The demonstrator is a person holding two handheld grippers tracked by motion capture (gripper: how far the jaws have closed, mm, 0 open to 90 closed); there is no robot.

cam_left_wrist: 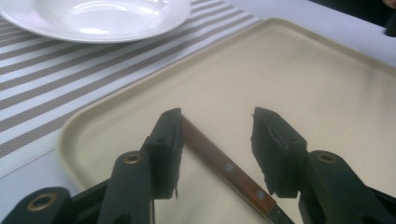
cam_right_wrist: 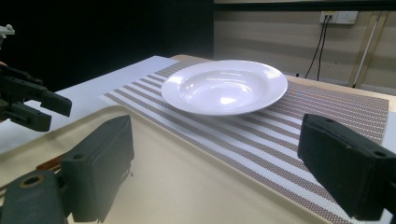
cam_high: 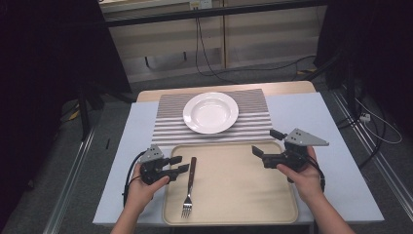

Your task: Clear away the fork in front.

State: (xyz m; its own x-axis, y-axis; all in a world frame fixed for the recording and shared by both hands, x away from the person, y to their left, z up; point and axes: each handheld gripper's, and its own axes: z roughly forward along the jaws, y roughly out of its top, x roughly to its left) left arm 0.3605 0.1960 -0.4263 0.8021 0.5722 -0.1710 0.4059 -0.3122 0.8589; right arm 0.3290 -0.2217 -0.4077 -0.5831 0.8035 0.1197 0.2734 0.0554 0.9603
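Wooden-handled steel fork (cam_high: 190,186) on smooth beige tray (cam_high: 234,195), left tool (cam_high: 179,164) spread astride handle, right tool (cam_high: 265,146) spread

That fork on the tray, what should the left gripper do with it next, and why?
Probably close on the handle. The fork lies flat on the tray, and its wooden handle runs between the left gripper's open jaws, which are not pressing on it. The right gripper hangs open, holding nothing.
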